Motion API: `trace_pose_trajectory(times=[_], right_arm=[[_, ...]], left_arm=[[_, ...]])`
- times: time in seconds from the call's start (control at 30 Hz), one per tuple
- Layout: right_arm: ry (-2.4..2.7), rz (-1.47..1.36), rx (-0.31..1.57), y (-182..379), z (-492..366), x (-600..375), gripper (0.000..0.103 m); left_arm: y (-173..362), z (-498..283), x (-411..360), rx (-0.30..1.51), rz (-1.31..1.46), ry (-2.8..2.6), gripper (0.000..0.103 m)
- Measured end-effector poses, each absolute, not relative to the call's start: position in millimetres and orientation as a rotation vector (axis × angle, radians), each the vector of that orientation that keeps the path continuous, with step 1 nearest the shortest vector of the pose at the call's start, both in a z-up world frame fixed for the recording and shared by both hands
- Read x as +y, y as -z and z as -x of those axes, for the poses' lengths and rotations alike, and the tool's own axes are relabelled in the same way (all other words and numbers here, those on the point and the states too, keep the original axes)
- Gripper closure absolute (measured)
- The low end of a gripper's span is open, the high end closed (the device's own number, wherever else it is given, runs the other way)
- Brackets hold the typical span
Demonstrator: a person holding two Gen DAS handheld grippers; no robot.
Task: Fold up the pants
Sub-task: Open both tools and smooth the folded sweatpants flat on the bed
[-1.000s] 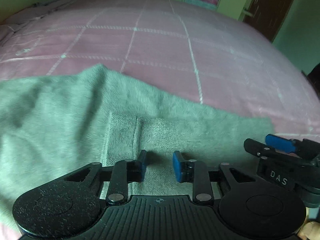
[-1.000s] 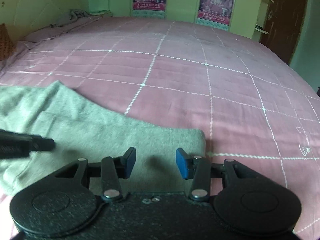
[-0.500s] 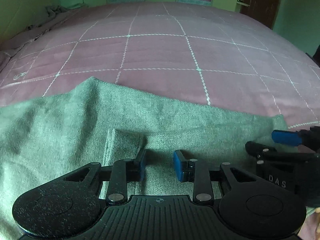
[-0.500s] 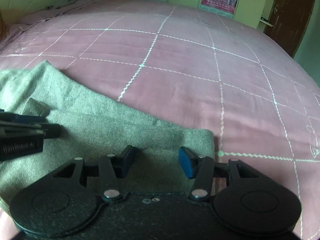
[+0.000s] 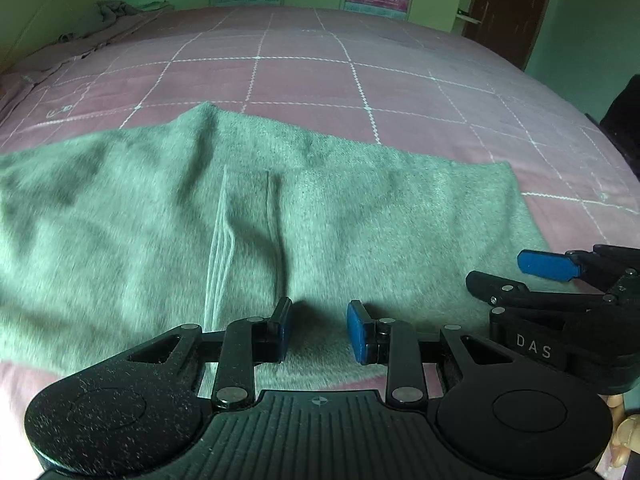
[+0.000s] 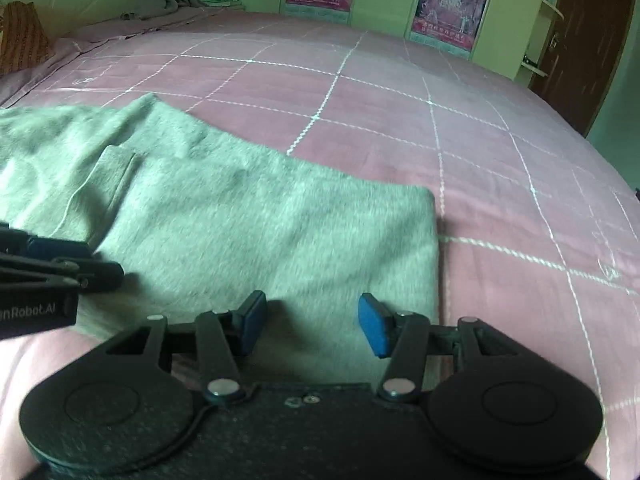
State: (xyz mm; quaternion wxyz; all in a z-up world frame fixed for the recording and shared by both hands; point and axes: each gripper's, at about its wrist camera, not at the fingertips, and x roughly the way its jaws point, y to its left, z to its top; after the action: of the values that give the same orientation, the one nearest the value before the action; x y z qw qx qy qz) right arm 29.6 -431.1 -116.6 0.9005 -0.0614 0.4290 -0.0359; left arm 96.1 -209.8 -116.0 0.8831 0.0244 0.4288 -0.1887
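Grey-green pants [image 5: 360, 208] lie flat on the pink bed, with a folded layer whose hem edge [image 5: 224, 240] runs toward me. They also show in the right wrist view [image 6: 260, 224], ending at a straight right edge. My left gripper [image 5: 318, 330] is open and empty over the pants' near edge. My right gripper [image 6: 310, 326] is open and empty over the near right corner of the pants. The right gripper shows in the left wrist view [image 5: 560, 276]; the left gripper shows in the right wrist view [image 6: 60, 270].
The pink bedsheet [image 5: 340, 80] with a white grid pattern stretches far behind the pants. Crumpled bedding [image 6: 180, 0] lies at the far left corner. A brown door [image 6: 588, 40] and green cabinets with posters [image 6: 448, 4] stand behind the bed.
Both grippers have pulled back toward the near edge, so more of the pants shows ahead of them. Both stay open. The pants lie flatter.
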Motion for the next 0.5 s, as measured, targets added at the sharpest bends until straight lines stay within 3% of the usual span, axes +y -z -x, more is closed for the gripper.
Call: trace_pose_trajectory(times=[0.33,0.5], right_arm=[[0.072,0.076,0.926,100,-28,-431,0.052],[0.091,0.046,0.822,86,-14,-422,0.037]], left_arm=[[100,-100,-199,0.916,0.015,0.366,0.072],[104,-97,-192,0.907,-0.020,0.327,0.067]])
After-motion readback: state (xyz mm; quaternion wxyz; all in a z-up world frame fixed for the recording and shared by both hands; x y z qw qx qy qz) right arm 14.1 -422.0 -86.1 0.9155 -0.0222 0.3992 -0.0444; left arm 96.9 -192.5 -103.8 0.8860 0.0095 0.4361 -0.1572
